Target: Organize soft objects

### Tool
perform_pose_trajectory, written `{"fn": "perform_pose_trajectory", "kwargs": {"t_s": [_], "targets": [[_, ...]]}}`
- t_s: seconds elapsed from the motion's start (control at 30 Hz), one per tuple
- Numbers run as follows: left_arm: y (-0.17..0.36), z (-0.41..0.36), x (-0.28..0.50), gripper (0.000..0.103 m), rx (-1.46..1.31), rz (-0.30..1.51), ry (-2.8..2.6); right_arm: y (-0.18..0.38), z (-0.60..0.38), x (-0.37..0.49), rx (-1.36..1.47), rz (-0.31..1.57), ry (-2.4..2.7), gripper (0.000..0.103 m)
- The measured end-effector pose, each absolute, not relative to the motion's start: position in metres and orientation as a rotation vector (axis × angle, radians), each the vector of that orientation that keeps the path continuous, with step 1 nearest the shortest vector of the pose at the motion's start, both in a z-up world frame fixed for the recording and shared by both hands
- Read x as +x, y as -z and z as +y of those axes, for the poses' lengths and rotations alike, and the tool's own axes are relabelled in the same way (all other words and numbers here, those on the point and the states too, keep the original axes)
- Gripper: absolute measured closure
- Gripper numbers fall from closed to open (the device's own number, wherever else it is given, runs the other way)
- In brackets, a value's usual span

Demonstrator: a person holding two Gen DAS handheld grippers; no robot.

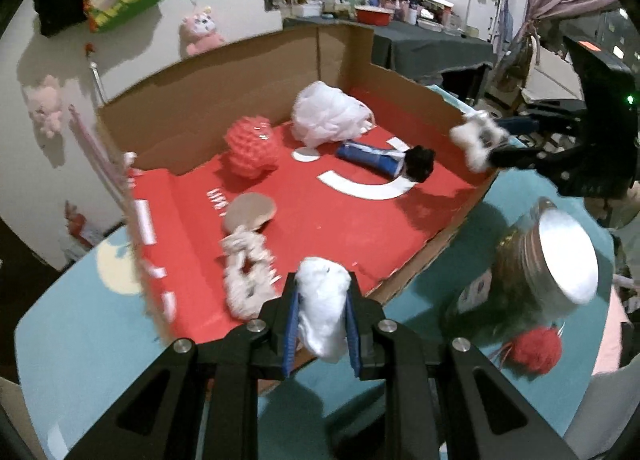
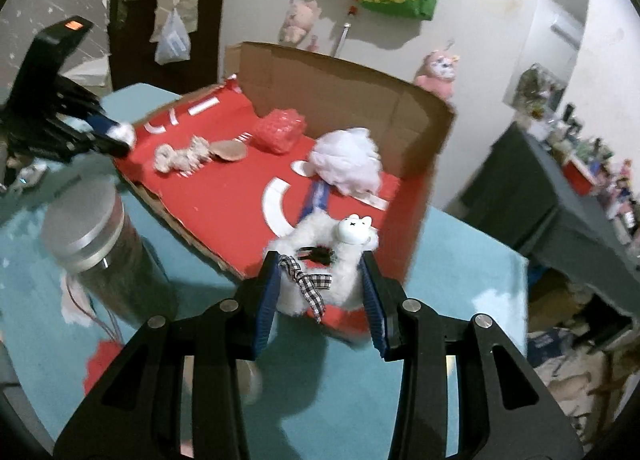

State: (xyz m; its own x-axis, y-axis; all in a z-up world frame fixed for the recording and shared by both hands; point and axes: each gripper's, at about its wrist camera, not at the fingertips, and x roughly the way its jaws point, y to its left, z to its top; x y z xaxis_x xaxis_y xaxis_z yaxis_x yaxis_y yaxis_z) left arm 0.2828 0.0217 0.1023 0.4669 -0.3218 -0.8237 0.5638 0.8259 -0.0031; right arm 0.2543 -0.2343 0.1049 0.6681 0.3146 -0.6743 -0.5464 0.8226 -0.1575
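My left gripper (image 1: 322, 316) is shut on a white fluffy puff (image 1: 323, 310), held just over the near edge of the red-lined cardboard box (image 1: 320, 220). My right gripper (image 2: 320, 292) is shut on a white fuzzy scrunchie (image 2: 340, 256) with a small animal face and a checked ribbon, above the box's near corner. In the box lie a white mesh bath pouf (image 1: 326, 112), a red mesh sponge (image 1: 251, 148), a blue tube with a black puff (image 1: 384, 159), a tan round pad (image 1: 250, 212) and a cream rope scrunchie (image 1: 246, 276).
A glass jar with a silver lid (image 1: 560, 256) stands on the teal table (image 1: 80, 340) beside the box. A red pom-pom (image 1: 534, 348) lies near the jar. The box's cardboard walls (image 2: 340, 92) rise at the back. A cluttered dark table (image 1: 432, 40) stands behind.
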Motion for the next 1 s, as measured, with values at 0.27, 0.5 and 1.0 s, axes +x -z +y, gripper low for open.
{"fn": "perform_pose_trajectory", "kwargs": {"t_s": [0.27,0.5,1.0], "targets": [[-0.078,-0.001,0.317,0.081,0.309,1.069,0.527,-0.084,-0.207,0.307,-0.242,0.910,-0.643,0.066],[-0.058,-0.012,0.338,0.080,0.368,1.153,0.499,-0.065,-0.185,0.331,-0.246,1.062,-0.687,0.066],[-0.044,-0.011,0.352,0.077,0.402,1.210,0.465,-0.038,-0.166,0.359,-0.306,1.212,-0.625,0.063]]}}
